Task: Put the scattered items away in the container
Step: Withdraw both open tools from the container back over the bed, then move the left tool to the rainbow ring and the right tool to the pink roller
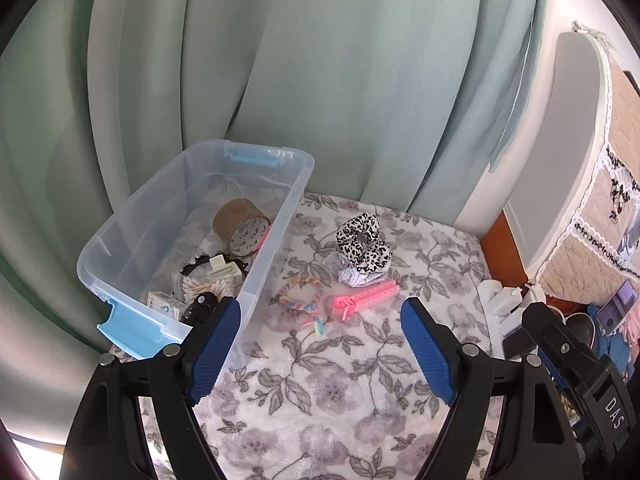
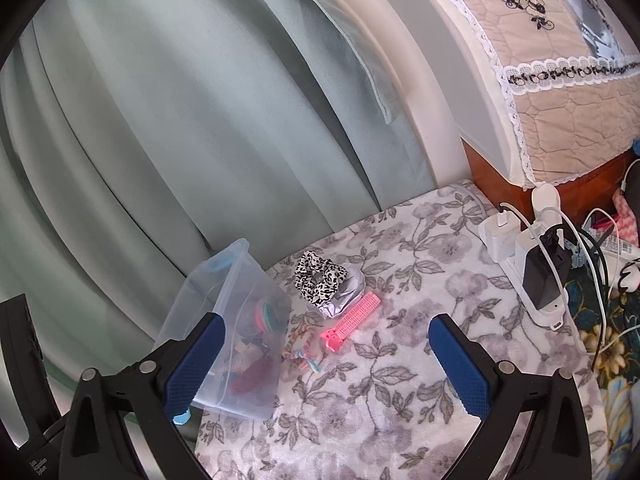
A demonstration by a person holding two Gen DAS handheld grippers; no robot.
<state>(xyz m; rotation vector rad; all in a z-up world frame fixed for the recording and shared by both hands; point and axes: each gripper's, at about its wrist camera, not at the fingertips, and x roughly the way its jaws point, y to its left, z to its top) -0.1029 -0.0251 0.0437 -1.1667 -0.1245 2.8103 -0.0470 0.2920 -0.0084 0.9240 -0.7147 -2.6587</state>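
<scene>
my left claw hangs with its blue pads spread wide and nothing between them, tilted down over the floral blanket. my right claw is spread just as wide and just as empty.

ahead of my left claw and off to its left side stands the clear plastic container with blue latches, its near corner just beside my left pad. inside it i see a roll of brown tape leaning against the right wall, a white-and-black clip nearer to me, a bundle of cotton swabs and a small white box nearest the front.

outside the container, straight ahead between my left pads, lie the scattered things: a braided pastel bracelet closest to the container wall, a pink hair roller clip just right of it, and beyond both a leopard-print scrunchie resting on a crumpled pale bit of paper or fabric, i cannot tell which.

from my right claw the same group sits ahead and a little left of centre: scrunchie farthest, pink clip nearer, bracelet touching or nearly touching the container, which stands just beyond my left pad. far off to the right a white power strip with chargers lies at the blanket's edge. a pale green curtain hangs behind everything.
</scene>
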